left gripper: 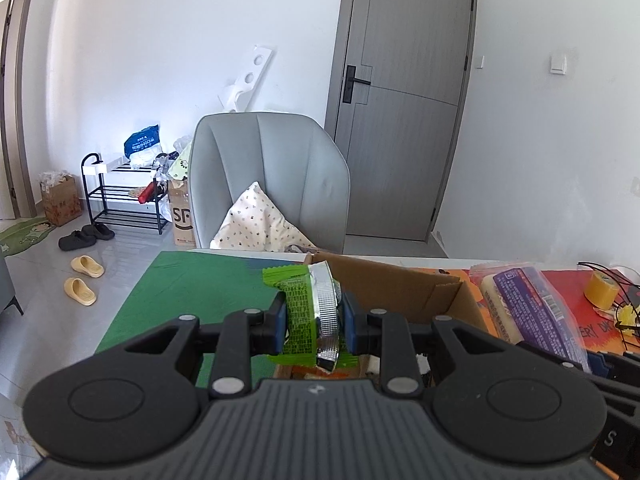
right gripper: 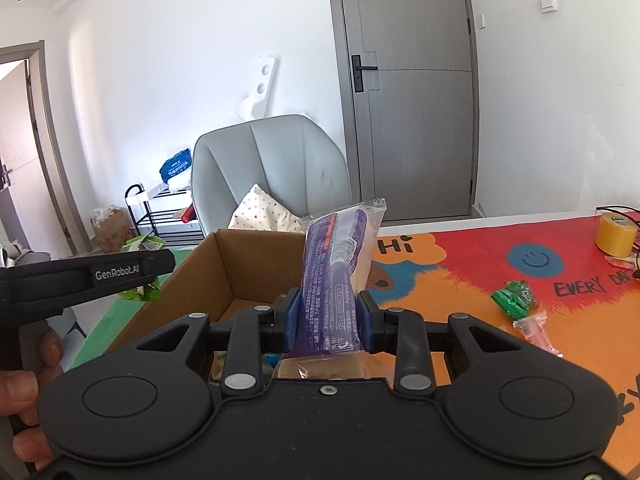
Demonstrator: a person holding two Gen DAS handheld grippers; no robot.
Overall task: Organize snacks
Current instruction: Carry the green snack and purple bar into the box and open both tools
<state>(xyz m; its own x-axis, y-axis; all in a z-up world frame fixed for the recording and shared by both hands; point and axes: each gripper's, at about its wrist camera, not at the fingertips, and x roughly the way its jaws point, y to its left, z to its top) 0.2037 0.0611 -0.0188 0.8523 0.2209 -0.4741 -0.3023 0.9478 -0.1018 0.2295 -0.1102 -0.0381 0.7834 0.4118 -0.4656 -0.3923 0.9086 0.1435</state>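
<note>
My left gripper (left gripper: 313, 322) is shut on a green and silver snack packet (left gripper: 310, 312), held upright over the near left corner of an open cardboard box (left gripper: 400, 284). My right gripper (right gripper: 328, 320) is shut on a long purple and clear snack pack (right gripper: 334, 272) with a pale bar inside, standing up at the box's (right gripper: 224, 264) right side. In the left wrist view that purple pack (left gripper: 532, 304) shows at the right. In the right wrist view the left gripper's body (right gripper: 80, 274) crosses in from the left, held by a hand (right gripper: 24, 384).
A small green packet (right gripper: 514, 296) and a pink clear packet (right gripper: 534, 330) lie on the red and orange mat (right gripper: 480, 264). A yellow tape roll (right gripper: 616, 234) stands far right by a black wire rack (left gripper: 616, 300). A grey chair (left gripper: 272, 180) with a cushion is behind the table.
</note>
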